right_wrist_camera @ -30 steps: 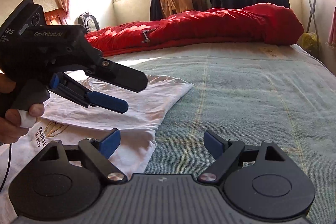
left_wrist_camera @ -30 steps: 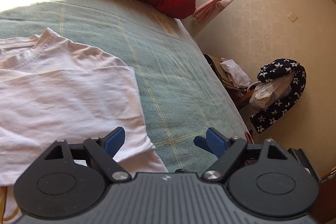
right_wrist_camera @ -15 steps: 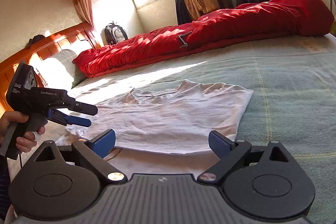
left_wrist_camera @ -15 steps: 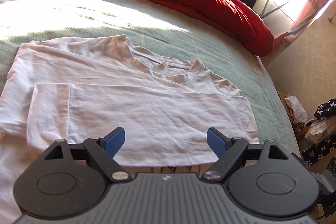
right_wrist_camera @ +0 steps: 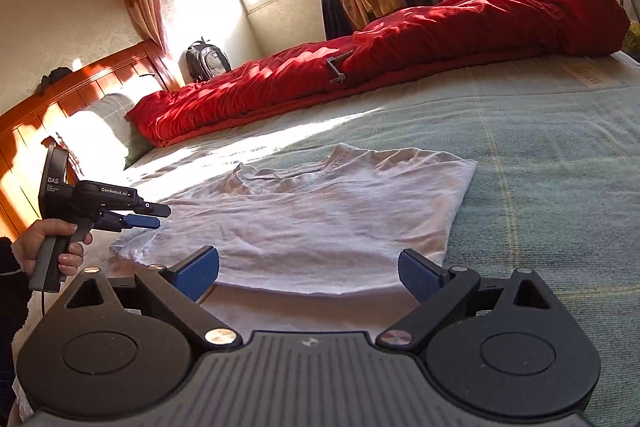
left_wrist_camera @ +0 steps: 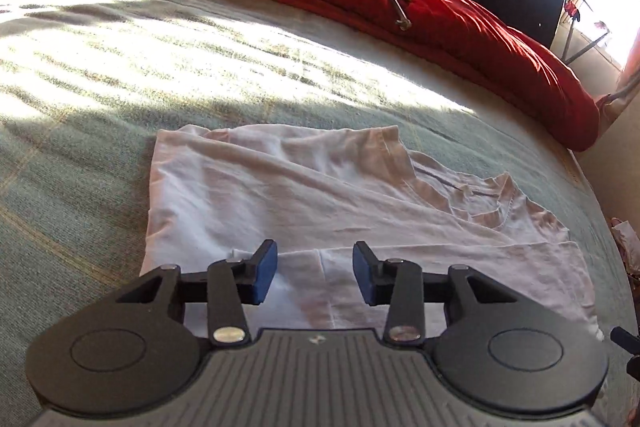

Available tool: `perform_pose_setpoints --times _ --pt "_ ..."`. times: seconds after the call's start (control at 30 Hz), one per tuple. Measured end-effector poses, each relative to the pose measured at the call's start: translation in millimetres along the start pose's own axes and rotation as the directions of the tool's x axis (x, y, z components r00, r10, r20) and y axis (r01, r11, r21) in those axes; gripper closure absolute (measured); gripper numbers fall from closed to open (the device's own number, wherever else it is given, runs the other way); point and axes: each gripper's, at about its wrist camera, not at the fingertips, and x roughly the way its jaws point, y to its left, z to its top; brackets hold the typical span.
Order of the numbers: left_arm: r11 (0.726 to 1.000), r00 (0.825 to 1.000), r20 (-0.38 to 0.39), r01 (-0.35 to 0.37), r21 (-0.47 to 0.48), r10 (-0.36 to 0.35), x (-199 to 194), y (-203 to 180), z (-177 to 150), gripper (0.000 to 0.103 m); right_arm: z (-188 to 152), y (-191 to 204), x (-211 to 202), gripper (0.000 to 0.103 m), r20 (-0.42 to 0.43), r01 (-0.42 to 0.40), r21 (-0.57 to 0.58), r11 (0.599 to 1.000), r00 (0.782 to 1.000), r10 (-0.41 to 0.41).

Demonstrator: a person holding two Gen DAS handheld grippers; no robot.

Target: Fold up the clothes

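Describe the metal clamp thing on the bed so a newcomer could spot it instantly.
Start at the green bed cover, then look to the long red quilt bunched along its far side, under the window. About midway along it, a small grey metal bracket lies on the red fabric. It is the only hard, metallic item there; everything else around it is soft cloth.

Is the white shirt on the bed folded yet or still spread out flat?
Partly folded: the white shirt has one layer doubled over itself, its edge lying across the body, collar still showing.

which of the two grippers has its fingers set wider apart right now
The right gripper: its blue fingers stand wide, well clear of the white t-shirt. The left gripper shows a narrower gap, still closing.
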Motion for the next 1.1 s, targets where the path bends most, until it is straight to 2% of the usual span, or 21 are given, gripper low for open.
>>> perform_pose_setpoints --times 0.07,0.2,0.3,0.37,0.43,0.53,0.6,0.63,0.67,0.7,0.77,0.9,1.0,1.1 --pt "0.997 0.999 0.024 -0.022 0.07 0.02 1 -5 1 0.065 -1 0 2 0.005 -0.005 0.004 -0.005 1.0 1.0 -0.004" --pt "0.981 0.998 -0.024 0.06 0.183 -0.057 3 -19 11 0.062 -1 0 3 0.005 -0.014 0.009 -0.022 1.0 1.0 -0.01" --pt "0.947 0.995 -0.071 0.091 0.309 -0.073 7 -35 17 0.057 -1 -2 4 0.005 -0.017 0.017 -0.017 1.0 1.0 -0.018" --pt "0.927 0.987 -0.127 0.135 0.349 -0.095 13 -38 18 0.049 -2 -4 6 0.005 -0.022 0.022 -0.012 1.0 1.0 -0.022" --pt "0.911 0.978 -0.178 0.169 0.376 -0.108 19 -40 17 0.046 -3 -5 8 0.005 -0.03 0.028 -0.018 0.999 0.999 -0.028" --pt "0.881 0.976 -0.191 0.178 0.439 -0.102 21 -43 11 0.044 -4 -4 11 0.005 -0.039 0.033 -0.032 0.999 0.999 -0.035" --pt "0.867 0.979 -0.182 0.166 0.469 -0.089 20 -47 7 0.049 -5 -3 12 0.005 -0.044 0.037 -0.041 0.998 0.998 -0.039" --pt "0.861 0.98 -0.178 0.163 0.482 -0.086 18 -50 5 0.055 -5 -2 12 0.005 -0.046 0.039 -0.047 0.998 0.998 -0.042" --pt "0.855 0.981 -0.173 0.164 0.491 -0.089 16 -53 3 0.072 -5 -2 12 0.005 -0.046 0.04 -0.05 0.998 0.998 -0.042" --pt "0.848 0.983 -0.164 0.156 0.506 -0.083 14 -56 1 0.083 -5 -2 13 0.005 -0.046 0.04 -0.051 0.998 0.998 -0.043" --pt "0.831 0.99 -0.131 0.111 0.545 -0.047 9 -64 -2 0.096 -5 -2 12 0.005 -0.046 0.04 -0.052 0.998 0.998 -0.043" --pt "0.828 0.996 -0.082 0.066 0.557 -0.025 4 -71 4 0.098 -5 -3 11 0.005 -0.042 0.039 -0.049 0.998 0.998 -0.041" --pt "0.846 0.999 -0.053 0.038 0.532 -0.011 3 -71 11 0.098 -5 -3 10 0.005 -0.04 0.039 -0.049 0.998 0.998 -0.041" --pt "0.874 0.998 -0.063 0.025 0.485 0.007 7 -68 14 0.098 -4 -4 9 0.005 -0.036 0.042 -0.046 0.998 0.998 -0.044"
